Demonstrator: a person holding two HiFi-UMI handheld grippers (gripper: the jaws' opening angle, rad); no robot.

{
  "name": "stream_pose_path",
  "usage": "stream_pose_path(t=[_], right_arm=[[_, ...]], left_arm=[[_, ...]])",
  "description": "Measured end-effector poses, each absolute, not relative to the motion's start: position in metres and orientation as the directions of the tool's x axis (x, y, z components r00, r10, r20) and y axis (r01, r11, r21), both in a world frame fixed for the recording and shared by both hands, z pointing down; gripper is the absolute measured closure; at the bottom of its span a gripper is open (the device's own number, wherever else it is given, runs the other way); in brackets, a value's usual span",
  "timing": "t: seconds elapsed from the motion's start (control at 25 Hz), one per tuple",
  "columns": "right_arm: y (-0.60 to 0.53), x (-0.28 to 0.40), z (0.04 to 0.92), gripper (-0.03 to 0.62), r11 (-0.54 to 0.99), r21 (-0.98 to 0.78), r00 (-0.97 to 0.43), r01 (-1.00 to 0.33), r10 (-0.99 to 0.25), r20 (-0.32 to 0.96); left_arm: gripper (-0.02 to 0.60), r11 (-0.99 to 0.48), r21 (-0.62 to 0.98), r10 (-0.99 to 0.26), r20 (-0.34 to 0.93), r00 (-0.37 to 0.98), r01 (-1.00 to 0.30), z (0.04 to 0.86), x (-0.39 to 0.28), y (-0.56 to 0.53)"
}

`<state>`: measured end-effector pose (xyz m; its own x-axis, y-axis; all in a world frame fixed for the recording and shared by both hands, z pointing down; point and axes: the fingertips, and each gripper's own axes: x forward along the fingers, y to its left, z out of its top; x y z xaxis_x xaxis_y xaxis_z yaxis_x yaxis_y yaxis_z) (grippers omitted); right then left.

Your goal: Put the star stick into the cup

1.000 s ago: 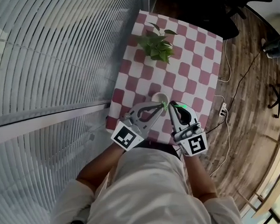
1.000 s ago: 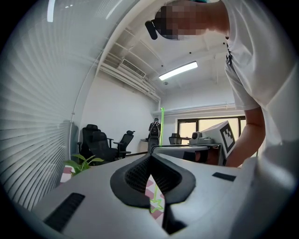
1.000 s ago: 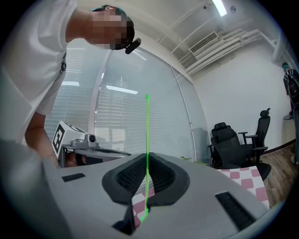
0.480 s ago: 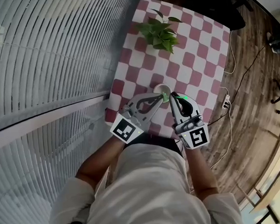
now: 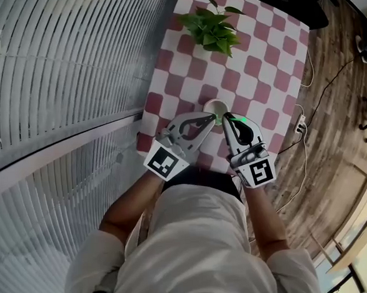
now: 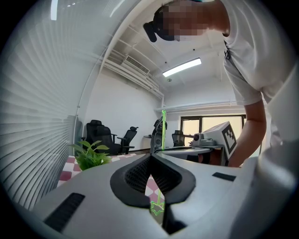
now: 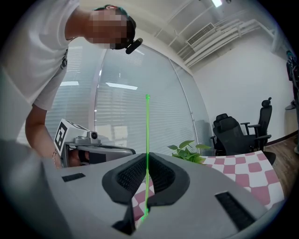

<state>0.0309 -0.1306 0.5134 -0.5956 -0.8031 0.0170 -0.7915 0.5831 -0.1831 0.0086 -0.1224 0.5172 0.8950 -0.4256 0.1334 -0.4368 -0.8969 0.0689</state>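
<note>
A thin green star stick stands upright between the pads of my right gripper, which is shut on it. Its star end points down and shows through the gap under my left gripper's pads. In the head view both grippers meet at the near rim of the white cup on the checkered table. My right gripper is on the cup's right. My left gripper is on its left, jaws shut with nothing between them. The cup's inside is mostly hidden.
A potted green plant stands at the table's far end. A window with blinds runs along the left of the table. Cables and a power strip lie on the wooden floor to the right. Office chairs stand further off.
The head view has drifted, so table and plant sit higher in the frame. Both grippers have stayed at the cup's near rim, the right one still shut on the stick.
</note>
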Motion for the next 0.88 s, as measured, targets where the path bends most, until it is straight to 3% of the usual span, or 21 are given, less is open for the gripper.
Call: stream_pose_path(t=[0.88], right_arm=[[-0.141,0.026,0.568,0.554,0.622,-0.193,-0.639,-0.759,-0.768,0.040]], left_arm=[[0.549,-0.889,0.090,-0.430,0.172,0.886,-0.449,0.562,0.009,-0.131]])
